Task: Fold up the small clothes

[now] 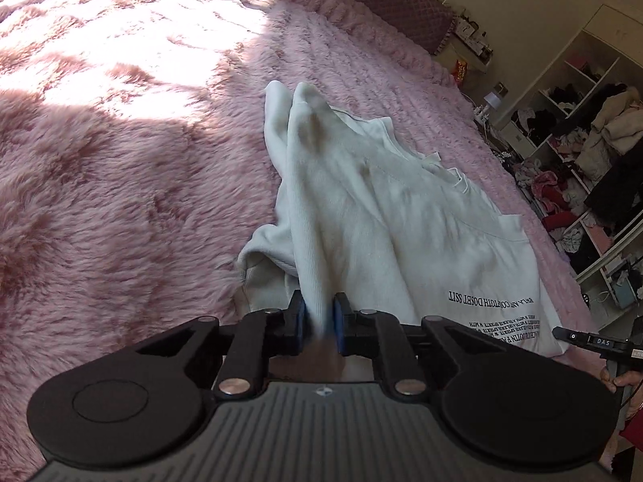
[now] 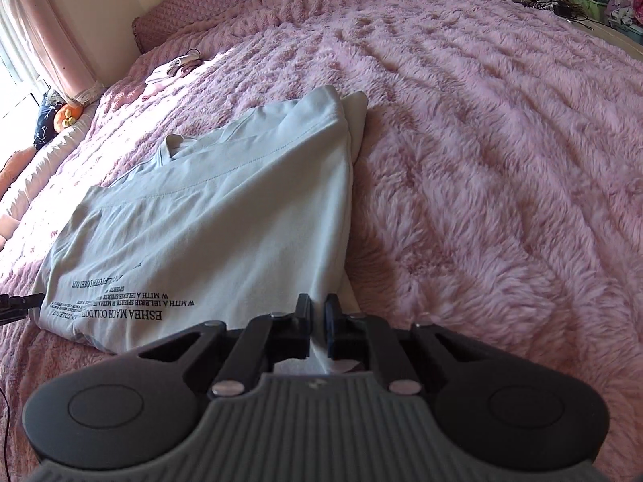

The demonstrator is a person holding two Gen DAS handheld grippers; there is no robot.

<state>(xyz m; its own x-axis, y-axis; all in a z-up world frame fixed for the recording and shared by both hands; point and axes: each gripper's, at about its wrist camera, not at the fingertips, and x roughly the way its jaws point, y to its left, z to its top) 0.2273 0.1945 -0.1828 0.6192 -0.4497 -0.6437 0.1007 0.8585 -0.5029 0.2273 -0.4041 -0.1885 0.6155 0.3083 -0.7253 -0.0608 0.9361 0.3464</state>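
White T-shirt (image 1: 402, 217) lies on the pink furry blanket (image 1: 120, 180); my left gripper (image 1: 319, 317) and right gripper (image 2: 317, 315) each pinch a hem corner, mid-fold. Next, I'd carry both corners evenly toward the collar.

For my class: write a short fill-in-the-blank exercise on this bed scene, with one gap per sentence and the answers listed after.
1. The shirt lies on a fluffy ____ blanket.
2. The left gripper is shut on the ____.
3. The right gripper pinches the shirt's ____ edge.
4. The shirt's printed lettering is ____ in colour.

Answers: pink; shirt; right; black
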